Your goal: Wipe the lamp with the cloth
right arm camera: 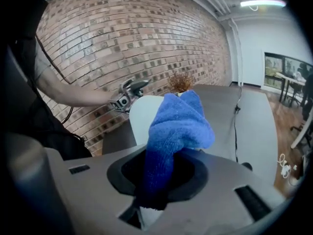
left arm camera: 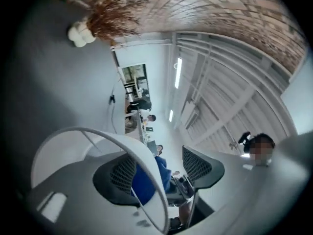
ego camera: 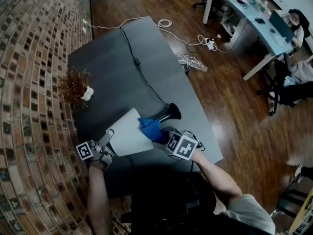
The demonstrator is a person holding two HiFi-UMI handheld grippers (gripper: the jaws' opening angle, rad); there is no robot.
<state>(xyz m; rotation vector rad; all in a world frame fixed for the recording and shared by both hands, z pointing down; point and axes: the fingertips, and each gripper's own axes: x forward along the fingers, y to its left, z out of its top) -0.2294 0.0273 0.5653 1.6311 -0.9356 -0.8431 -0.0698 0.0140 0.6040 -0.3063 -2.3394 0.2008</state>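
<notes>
The lamp lies on its side on the dark table point(ego camera: 112, 67), its white shade point(ego camera: 128, 131) towards me and its black base point(ego camera: 173, 112) pointing away. My left gripper point(ego camera: 106, 140) is at the shade's near rim. In the left gripper view its jaws point(left arm camera: 161, 173) stand wide apart, with the rim of the shade point(left arm camera: 63, 146) running between them and only the left pad near it. My right gripper point(ego camera: 164, 137) is shut on a blue cloth point(ego camera: 150, 129) that rests against the shade's right side. In the right gripper view the cloth point(right arm camera: 178, 126) bulges out of the jaws point(right arm camera: 164, 175) in front of the shade point(right arm camera: 142, 114).
A dried plant in a small white pot point(ego camera: 76, 86) stands at the table's left edge by the brick wall. The lamp's black cable point(ego camera: 142, 70) runs across the table to the far edge. A crumpled clear wrapper point(ego camera: 192, 61) lies on the wooden floor; office desks stand at the far right.
</notes>
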